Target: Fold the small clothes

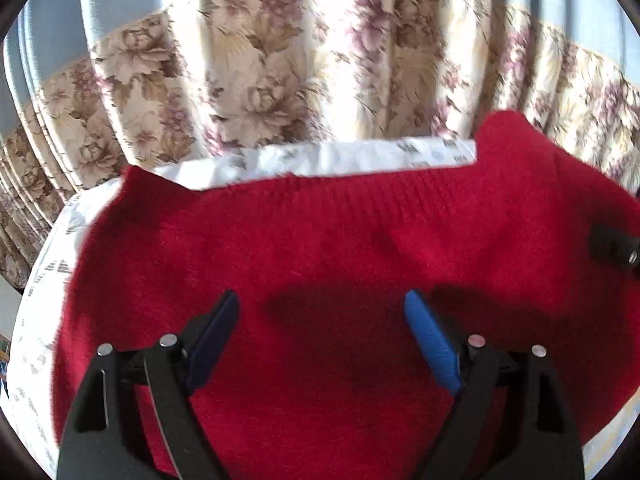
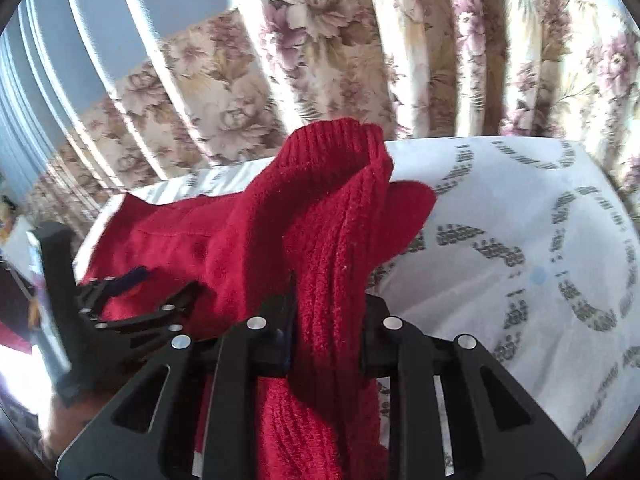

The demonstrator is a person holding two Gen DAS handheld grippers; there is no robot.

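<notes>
You will find no legible text, label, brand, number or sign in either view. The only candidate is the white cloth [image 2: 520, 216] under the garment: in the right wrist view it carries dark grey marks set in curved bands, which may be rows of small print, but you cannot resolve a single character. In the left wrist view the same cloth [image 1: 320, 160] shows only blurred grey patches at its far edge. The curtain [image 1: 248, 80] carries a flower pattern only, no lettering.
</notes>
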